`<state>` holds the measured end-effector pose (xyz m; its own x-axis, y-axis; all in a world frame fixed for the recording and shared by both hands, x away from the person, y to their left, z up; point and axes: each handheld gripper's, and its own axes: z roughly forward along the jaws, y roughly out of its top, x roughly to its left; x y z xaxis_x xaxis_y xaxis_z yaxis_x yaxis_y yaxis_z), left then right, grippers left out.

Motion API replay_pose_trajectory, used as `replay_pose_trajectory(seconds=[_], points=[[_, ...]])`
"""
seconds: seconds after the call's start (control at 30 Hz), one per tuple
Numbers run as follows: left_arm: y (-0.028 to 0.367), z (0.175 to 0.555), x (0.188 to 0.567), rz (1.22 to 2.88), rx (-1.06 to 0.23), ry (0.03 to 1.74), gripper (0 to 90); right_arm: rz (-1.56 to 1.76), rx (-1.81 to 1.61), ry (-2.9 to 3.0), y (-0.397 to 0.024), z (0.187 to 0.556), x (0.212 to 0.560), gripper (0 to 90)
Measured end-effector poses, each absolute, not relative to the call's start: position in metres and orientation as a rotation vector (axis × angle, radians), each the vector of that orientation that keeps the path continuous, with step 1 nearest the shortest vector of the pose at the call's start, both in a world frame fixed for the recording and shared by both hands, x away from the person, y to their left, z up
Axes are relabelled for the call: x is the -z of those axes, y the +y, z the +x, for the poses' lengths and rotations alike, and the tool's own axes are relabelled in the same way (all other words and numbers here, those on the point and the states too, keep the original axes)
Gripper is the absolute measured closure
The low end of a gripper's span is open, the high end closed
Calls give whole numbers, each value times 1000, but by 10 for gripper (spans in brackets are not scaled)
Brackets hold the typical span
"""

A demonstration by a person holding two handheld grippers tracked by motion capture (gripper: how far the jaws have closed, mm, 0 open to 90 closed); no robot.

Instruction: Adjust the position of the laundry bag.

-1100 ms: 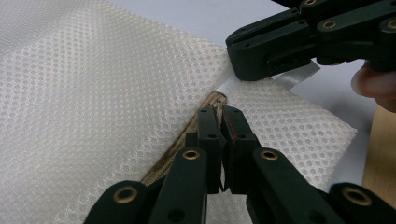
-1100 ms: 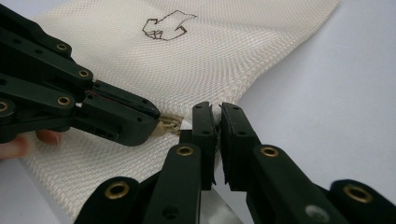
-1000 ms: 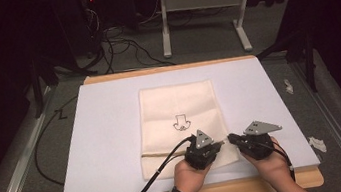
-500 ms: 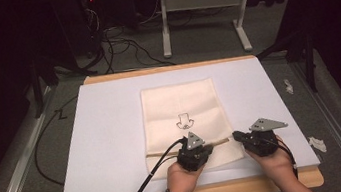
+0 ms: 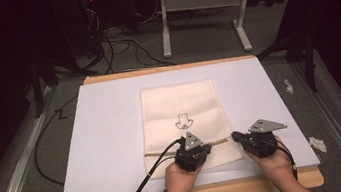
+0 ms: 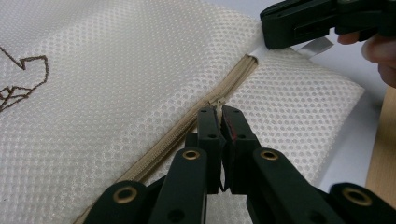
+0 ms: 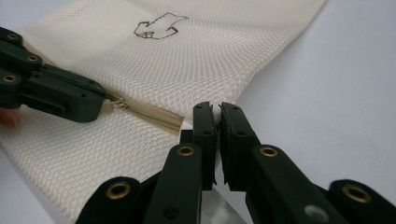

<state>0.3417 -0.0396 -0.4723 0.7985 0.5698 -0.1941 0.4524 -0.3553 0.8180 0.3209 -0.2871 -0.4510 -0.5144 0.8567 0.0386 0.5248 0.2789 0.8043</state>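
A cream mesh bag (image 5: 180, 105) with an embroidered outline lies flat on the white sheet (image 5: 113, 134). Its tan zipper (image 5: 218, 142) runs across the near end. My left gripper (image 5: 200, 147) is shut on the zipper pull (image 6: 217, 100), partway along the zipper (image 6: 187, 126). My right gripper (image 5: 236, 137) is shut on the bag's right edge, on a small white tab (image 6: 317, 46) at the zipper's end. In the right gripper view its jaws (image 7: 218, 109) pinch that corner, with the left gripper (image 7: 70, 100) beyond on the zipper (image 7: 149, 114).
The sheet covers a wooden table (image 5: 291, 180) whose front edge lies just under both hands. Cables (image 5: 120, 42) and a desk frame (image 5: 202, 15) stand on the floor behind. Small scraps (image 5: 316, 143) lie on the floor at the right.
My left gripper has slid a little to the left along the zipper, away from the right gripper. The right gripper has stayed put at the bag's edge.
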Motion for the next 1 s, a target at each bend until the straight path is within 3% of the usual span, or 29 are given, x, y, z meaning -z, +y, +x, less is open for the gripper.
replay_pose_trajectory(seconds=[1.0], points=[[-33,341,473,2004,-149,753,874,1229,-1098,2161,-285,321,452,871]])
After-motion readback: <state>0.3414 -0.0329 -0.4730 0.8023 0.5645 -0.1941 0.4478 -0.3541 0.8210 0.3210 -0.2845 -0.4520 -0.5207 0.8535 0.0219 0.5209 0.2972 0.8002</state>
